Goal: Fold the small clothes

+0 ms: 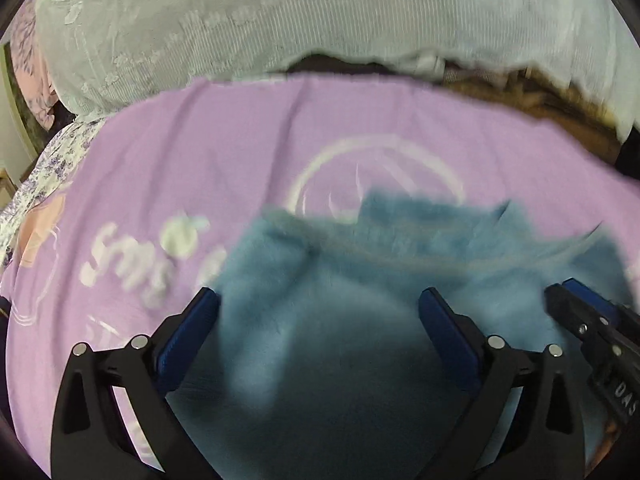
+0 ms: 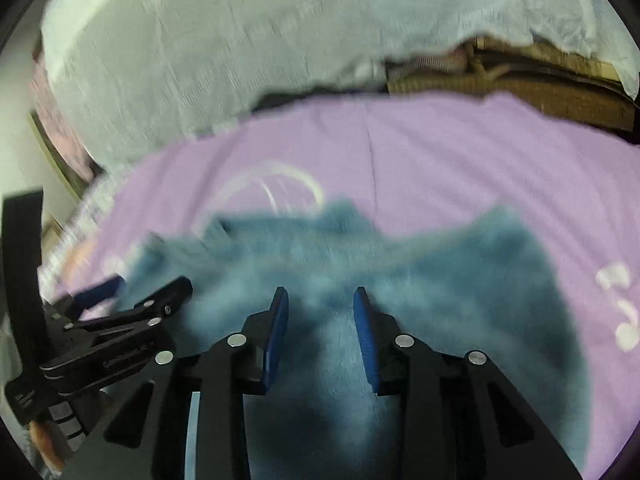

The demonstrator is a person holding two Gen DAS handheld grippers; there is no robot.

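Blue garment (image 1: 340, 320) lies rumpled on the purple sheet (image 1: 200, 140), at six o'clock. Left gripper (image 1: 320, 304) gapes wide, holding nothing; right gripper (image 2: 320, 300) part-open over the fabric, gripping nothing.

Purple sheet (image 1: 240, 140), white print near its left edge: we read upside-down letters, roughly "sns"; the rest is blurred or covered.
Purple sheet, white ring emblem (image 1: 376, 176) toward the middle: we can read no words in it.
Purple sheet, right edge (image 2: 620, 304): white marks, unreadable to us.
Right gripper (image 1: 580, 300) body: we read "DAS".
Left gripper (image 2: 132, 288) body: faint lettering, "Ge…", the rest illegible.
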